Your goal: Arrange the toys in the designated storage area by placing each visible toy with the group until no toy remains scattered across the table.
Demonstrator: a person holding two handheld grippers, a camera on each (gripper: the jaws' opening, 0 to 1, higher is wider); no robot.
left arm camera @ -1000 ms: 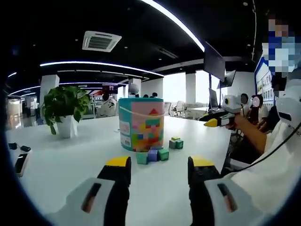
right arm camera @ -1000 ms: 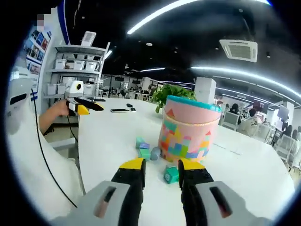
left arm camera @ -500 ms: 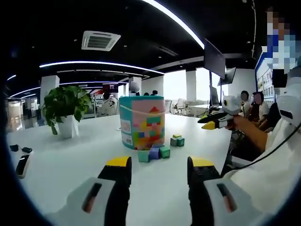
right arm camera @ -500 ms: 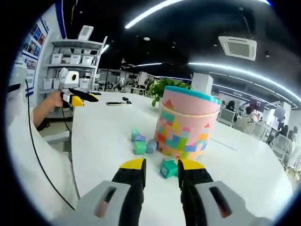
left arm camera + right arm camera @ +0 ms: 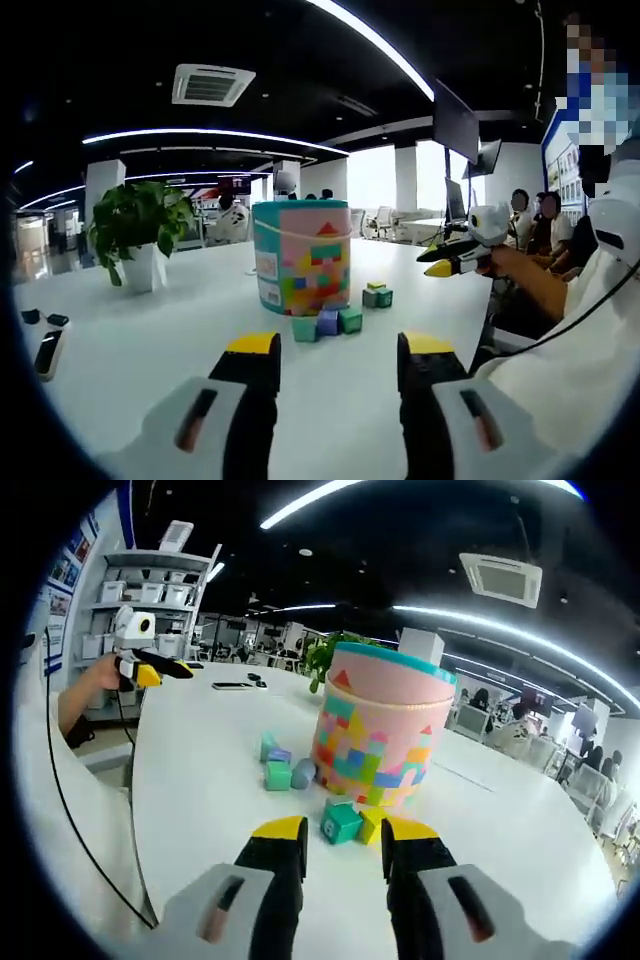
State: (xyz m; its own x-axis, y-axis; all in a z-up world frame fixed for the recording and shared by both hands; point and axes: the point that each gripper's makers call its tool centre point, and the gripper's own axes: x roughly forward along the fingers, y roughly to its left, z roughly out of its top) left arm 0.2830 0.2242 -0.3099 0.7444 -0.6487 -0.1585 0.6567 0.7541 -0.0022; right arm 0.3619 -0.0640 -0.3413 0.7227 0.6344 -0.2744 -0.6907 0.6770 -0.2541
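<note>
A round pink toy bucket with a teal rim and a block pattern stands on the white table. At its foot lie green and purple blocks, with a small pair of blocks further right. My left gripper hovers open over bare table, well short of them. In the right gripper view the bucket is close. A teal cube and a yellow block lie just beyond my open right gripper. More blocks lie to the left.
A potted plant stands at the far left of the table, and phones lie near the left edge. A hand holds the right gripper over the table's right edge. The left gripper shows far left, by shelves.
The right gripper view has closed in on the bucket, and the teal cube now lies nearer its jaws. The left gripper view has barely shifted. Both grippers stay open.
</note>
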